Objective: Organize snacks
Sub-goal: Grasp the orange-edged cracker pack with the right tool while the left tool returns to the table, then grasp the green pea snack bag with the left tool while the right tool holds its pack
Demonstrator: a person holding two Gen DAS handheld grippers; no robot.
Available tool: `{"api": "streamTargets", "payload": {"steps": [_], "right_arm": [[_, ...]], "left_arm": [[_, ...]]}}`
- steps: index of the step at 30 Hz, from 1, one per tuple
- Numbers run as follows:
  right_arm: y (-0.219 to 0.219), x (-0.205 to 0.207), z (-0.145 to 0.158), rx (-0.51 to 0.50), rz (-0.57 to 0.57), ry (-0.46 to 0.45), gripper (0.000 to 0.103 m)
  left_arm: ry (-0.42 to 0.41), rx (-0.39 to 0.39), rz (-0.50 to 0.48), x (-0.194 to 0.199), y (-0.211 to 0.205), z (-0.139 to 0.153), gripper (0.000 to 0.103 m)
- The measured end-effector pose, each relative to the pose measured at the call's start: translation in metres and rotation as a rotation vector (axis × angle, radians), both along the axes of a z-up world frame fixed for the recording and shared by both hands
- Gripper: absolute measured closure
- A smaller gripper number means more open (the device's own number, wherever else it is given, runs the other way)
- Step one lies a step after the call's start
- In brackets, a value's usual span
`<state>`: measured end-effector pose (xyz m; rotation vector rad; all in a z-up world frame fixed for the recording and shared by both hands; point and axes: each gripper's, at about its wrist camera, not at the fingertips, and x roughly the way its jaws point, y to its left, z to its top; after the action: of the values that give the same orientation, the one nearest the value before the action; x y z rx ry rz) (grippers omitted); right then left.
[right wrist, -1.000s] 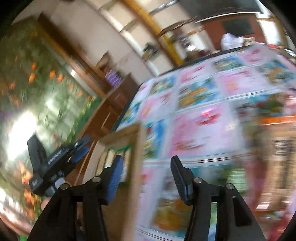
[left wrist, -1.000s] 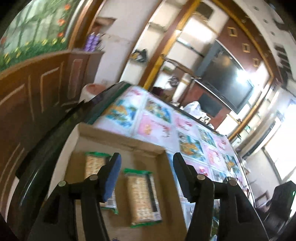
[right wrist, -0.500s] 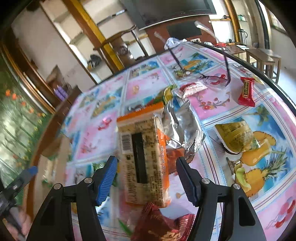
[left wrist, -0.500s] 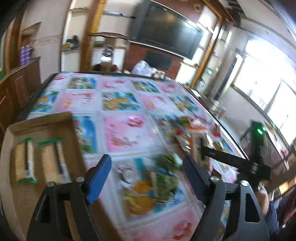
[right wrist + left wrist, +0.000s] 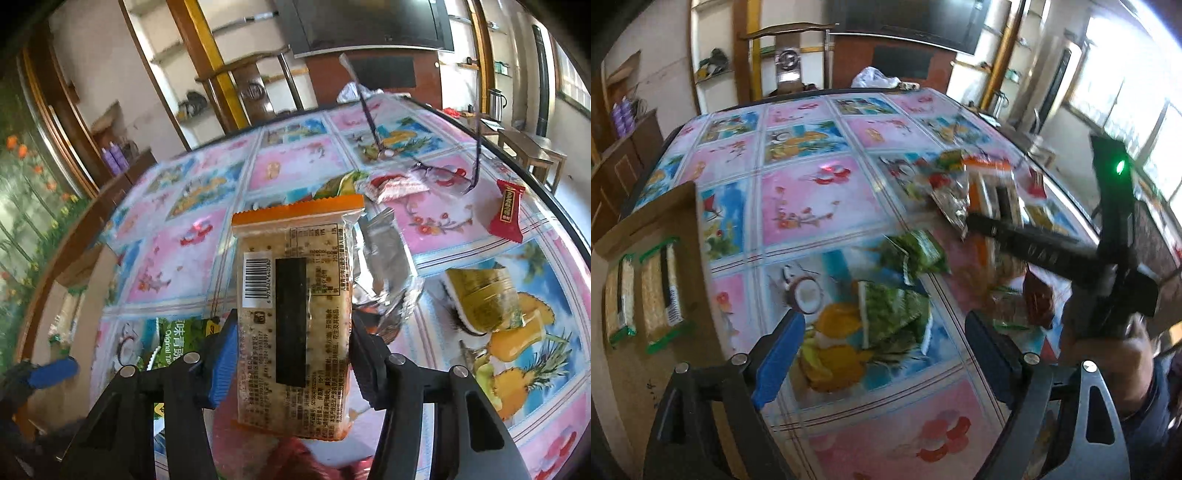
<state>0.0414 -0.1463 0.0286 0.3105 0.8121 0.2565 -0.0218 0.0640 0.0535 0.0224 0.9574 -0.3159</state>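
An orange-edged cracker pack point(image 5: 291, 295) lies lengthwise between the fingers of my right gripper point(image 5: 291, 343). Its jaws are closing and both pads touch the pack's long sides. The left wrist view shows that gripper point(image 5: 990, 225) reaching into the snack pile at the right, held by a hand. My left gripper point(image 5: 882, 332) hangs over a green snack packet point(image 5: 897, 306); its jaws are opening with nothing held between them. A cardboard box point(image 5: 690, 221) at the left holds two green-ended cracker packs point(image 5: 663, 291).
Loose snacks lie on the flowered tablecloth: a second green packet point(image 5: 918, 251), a silver foil packet point(image 5: 384, 273), an olive packet point(image 5: 484, 299), a red candy point(image 5: 508, 210). A pair of glasses point(image 5: 436, 173) lies beyond the pile. The table's dark rim point(image 5: 554, 206) curves close at the right.
My left gripper swung from above the box to the table's middle and opened wider. My right gripper came over the snack pile and closed in on the orange-edged cracker pack.
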Motion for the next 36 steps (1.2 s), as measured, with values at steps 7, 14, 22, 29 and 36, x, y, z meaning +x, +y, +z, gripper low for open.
{"api": "streamTargets", "payload": {"steps": [7, 14, 22, 29, 36], "right_arm": [[-0.014, -0.01, 0.012, 0.12, 0.026, -0.087, 0.045], [-0.013, -0.015, 0.018, 0.133, 0.043, -0.13, 0.044], [-0.006, -0.018, 0.02, 0.111, 0.062, -0.158, 0.044], [0.003, -0.017, 0.018, 0.062, 0.067, -0.162, 0.045], [0.012, -0.017, 0.018, 0.036, 0.083, -0.163, 0.045]], "left_arm": [[0.033, 0.088, 0.008, 0.016, -0.019, -0.024, 0.013], [0.003, 0.143, 0.004, 0.018, -0.031, -0.04, 0.059], [-0.04, 0.091, -0.024, 0.014, -0.037, -0.039, 0.068], [-0.074, -0.006, -0.036, 0.006, -0.028, -0.024, 0.068], [-0.083, -0.076, -0.005, 0.009, -0.013, -0.015, 0.068]]}}
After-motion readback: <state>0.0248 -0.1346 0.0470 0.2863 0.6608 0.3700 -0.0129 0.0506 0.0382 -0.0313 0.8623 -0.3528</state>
